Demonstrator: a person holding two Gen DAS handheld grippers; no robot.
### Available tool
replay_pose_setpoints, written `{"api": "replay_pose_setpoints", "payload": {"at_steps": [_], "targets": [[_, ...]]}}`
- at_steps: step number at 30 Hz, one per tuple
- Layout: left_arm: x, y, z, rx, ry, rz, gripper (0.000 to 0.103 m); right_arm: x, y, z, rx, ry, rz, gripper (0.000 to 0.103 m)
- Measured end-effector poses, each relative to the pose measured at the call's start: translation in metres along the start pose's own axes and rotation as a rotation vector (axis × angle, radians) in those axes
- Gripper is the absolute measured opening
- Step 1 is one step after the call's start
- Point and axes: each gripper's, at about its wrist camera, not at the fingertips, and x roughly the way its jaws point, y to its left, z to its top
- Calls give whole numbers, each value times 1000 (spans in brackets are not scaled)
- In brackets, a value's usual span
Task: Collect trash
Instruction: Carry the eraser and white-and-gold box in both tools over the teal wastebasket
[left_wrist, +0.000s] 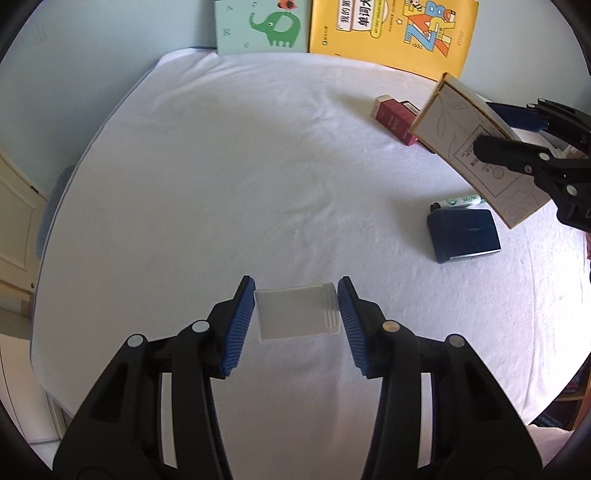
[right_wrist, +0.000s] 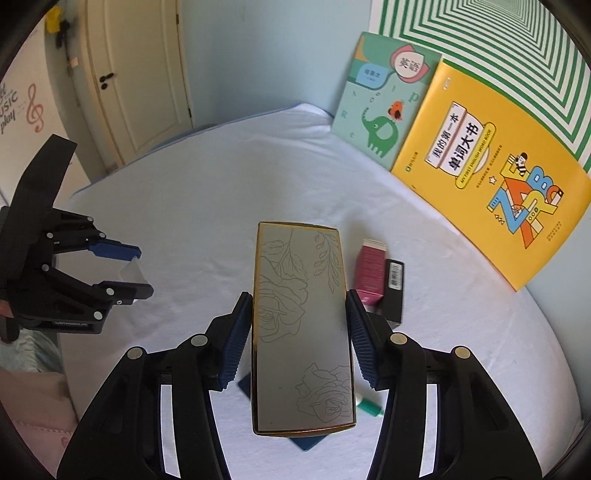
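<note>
My left gripper (left_wrist: 296, 300) is shut on a small clear plastic box (left_wrist: 295, 314), its blue pads against the box's two ends, just above the white cloth. It also shows in the right wrist view (right_wrist: 142, 271) with the box (right_wrist: 132, 274) between its fingers. My right gripper (right_wrist: 299, 317) is shut on a flat beige box with gold edges and line-drawn flowers (right_wrist: 301, 325), held in the air above the table; the left wrist view shows it at the right (left_wrist: 469, 147). A dark red carton (left_wrist: 395, 119) lies on the cloth.
A round table with a white cloth (left_wrist: 221, 184). A dark blue case (left_wrist: 463, 234) and a green marker (left_wrist: 458, 202) lie at the right. A black box (right_wrist: 393, 288) lies beside the red carton (right_wrist: 370, 269). Two books, mint (left_wrist: 264, 26) and yellow (left_wrist: 391, 33), lean on the wall.
</note>
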Motion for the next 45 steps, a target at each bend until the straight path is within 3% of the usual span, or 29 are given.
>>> {"api": "replay_pose_setpoints", "payload": {"at_steps": [31, 45], "targets": [[-67, 98, -143, -354, -17, 169, 44, 5, 168, 31, -270, -48, 282, 52], [-99, 140, -214, -553, -15, 262, 44, 16, 269, 43, -440, -40, 456, 52]]}}
